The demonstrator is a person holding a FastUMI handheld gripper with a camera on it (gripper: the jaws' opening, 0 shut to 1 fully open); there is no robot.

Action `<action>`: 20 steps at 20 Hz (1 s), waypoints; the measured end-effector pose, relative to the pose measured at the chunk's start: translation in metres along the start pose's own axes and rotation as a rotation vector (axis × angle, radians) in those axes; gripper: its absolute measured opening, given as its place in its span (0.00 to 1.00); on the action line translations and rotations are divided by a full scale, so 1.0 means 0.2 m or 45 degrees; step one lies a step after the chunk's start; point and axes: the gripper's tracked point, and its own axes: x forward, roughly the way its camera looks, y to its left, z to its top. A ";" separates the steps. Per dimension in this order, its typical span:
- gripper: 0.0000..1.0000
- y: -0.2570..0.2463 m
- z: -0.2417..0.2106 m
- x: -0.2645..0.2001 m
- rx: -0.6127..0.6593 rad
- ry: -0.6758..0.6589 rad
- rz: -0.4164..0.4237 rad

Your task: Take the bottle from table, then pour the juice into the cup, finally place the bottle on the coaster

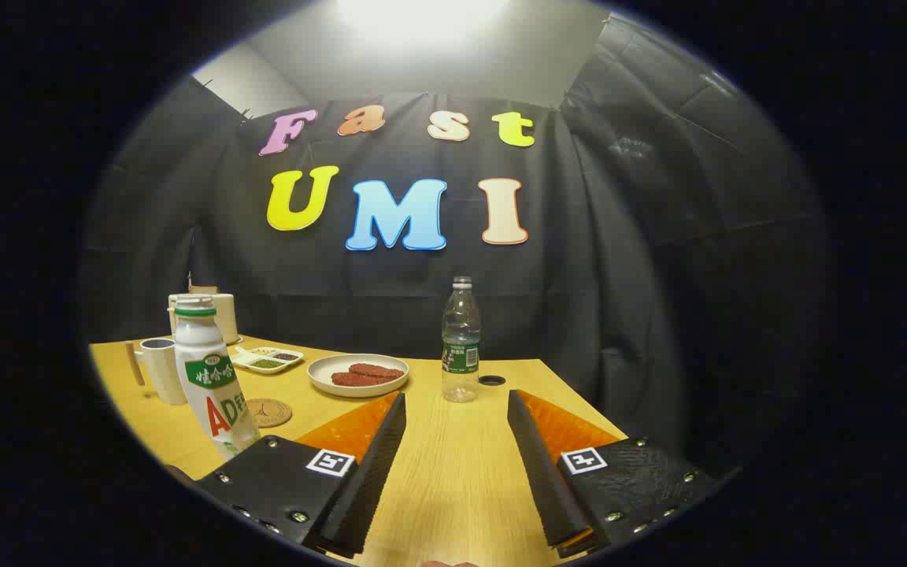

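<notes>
The gripper (456,409) hung low over the wooden table (453,465) with its fingers spread wide apart, holding nothing, only bare tabletop lying between them. The white bottle (209,378) with the green cap stood upright to the left of the left finger, near it but apart from it (its lower part was partly hidden behind that finger's mount). Just beside the bottle, on its right, the round woven coaster (269,412) lay flat on the table. Behind the bottle and to its left stood the pale cup (161,368) with a handle. Farther back a small divided dish (267,358) sat near a white plate (357,373) carrying two reddish pieces of food. Ahead of the fingers, beyond their tips, a clear water bottle (461,339) stood upright, with a small dark disc (491,380) lying just beside it.
</notes>
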 end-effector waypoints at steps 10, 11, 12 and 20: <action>0.80 0.26 0.24 -0.23 0.039 0.005 0.059; 0.80 0.27 0.24 -0.24 0.031 0.008 0.055; 0.80 0.29 0.24 -0.26 0.033 0.014 0.055; 0.81 0.49 0.18 -0.35 0.044 0.080 0.130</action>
